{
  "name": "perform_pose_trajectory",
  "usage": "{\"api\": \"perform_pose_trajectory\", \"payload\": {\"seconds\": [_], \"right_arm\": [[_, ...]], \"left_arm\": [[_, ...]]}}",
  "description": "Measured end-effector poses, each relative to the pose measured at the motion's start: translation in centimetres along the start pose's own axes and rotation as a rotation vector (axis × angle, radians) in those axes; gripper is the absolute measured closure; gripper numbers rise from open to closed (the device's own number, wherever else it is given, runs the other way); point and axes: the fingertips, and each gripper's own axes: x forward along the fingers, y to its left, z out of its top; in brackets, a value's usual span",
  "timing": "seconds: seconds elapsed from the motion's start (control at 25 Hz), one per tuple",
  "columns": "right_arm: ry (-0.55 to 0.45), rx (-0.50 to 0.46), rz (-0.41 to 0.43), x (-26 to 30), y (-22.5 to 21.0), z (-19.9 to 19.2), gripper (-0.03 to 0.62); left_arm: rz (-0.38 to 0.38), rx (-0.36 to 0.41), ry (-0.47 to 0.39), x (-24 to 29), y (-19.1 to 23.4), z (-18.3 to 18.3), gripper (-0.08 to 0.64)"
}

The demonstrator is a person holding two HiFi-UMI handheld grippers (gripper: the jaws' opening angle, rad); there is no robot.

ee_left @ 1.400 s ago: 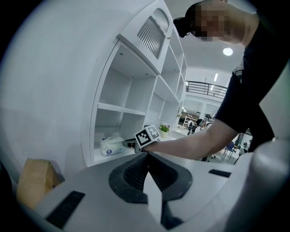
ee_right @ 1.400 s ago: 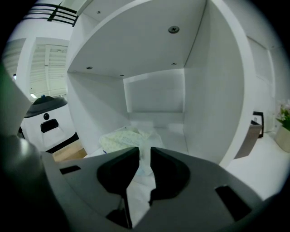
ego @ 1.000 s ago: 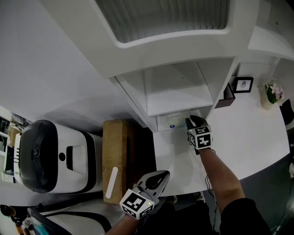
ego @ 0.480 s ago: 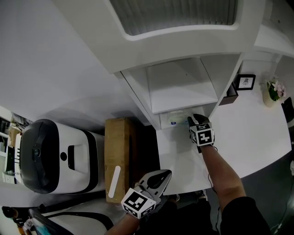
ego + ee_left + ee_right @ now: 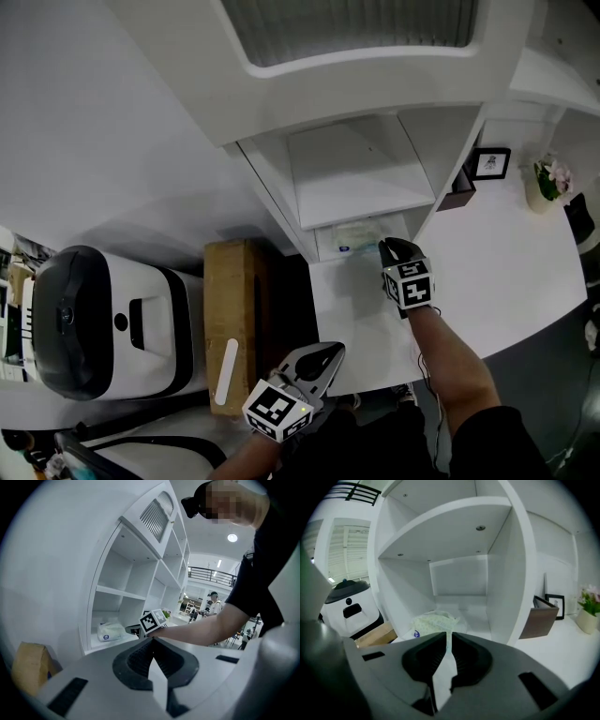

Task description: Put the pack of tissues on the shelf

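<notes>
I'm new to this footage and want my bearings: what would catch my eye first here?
The tall white shelf unit fills the middle, and a pale soft pack of tissues lies in its lowest compartment, with the right tongs shut on its near edge. To the left stands a big white and black rounded machine beside a brown cardboard box.

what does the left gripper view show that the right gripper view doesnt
Only the left gripper view: the right gripper seen from outside, its marker cube, the person's forearm, and a distant hall with people. Only the right gripper view: a framed picture, a white machine, and the right jaws shut on the wrapper edge of the pack of tissues. Both: that pack lying in the bottom compartment of the shelf, and the cardboard box.
</notes>
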Motion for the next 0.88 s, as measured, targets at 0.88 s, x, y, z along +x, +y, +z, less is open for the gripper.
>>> {"api": "perform_pose_trajectory", "payload": {"seconds": [0.88], "right_arm": [[-0.23, 0.023, 0.232, -17.3, 3.3, 6.7, 0.583]], "left_arm": [[0.12, -0.017, -0.107, 2.8, -4.3, 3.6, 0.556]]}}
